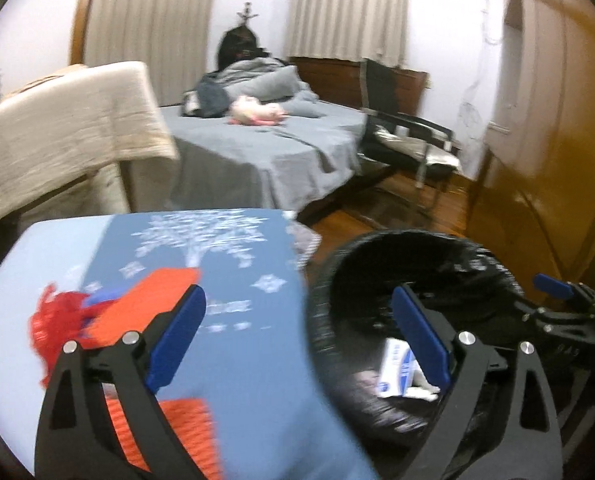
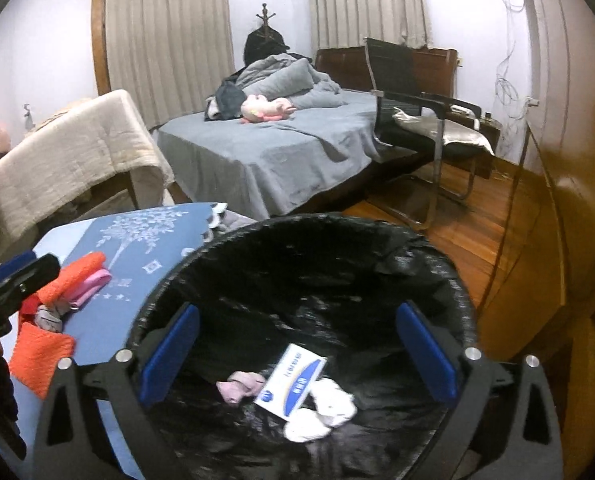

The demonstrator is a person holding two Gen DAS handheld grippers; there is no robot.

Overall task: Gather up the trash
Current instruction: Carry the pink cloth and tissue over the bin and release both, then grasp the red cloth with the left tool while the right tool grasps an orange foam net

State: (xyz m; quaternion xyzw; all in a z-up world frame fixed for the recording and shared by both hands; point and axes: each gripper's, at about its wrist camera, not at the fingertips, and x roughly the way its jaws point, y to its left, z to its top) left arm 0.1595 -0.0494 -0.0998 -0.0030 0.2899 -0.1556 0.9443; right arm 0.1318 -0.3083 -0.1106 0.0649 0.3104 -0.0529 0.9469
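- Right gripper: jaws wide apart, nothing between them; it hangs over the open bin.
- Left gripper: jaws wide apart, holding nothing; it straddles the edge of the table and the rim of the bin. This view is motion-blurred.
- Bin: lined with a black bag, standing on the wood floor just beside the table.
- Trash inside the bin: a white-and-blue box lying flat at the bottom; a pink wad touching its left side; white wads at its right and lower end.
- On the table, covered by a blue cloth: orange cloths and a pink item near the left edge, with a small grey item among them.
- Background: bed with grey bedding; black chair beside it.
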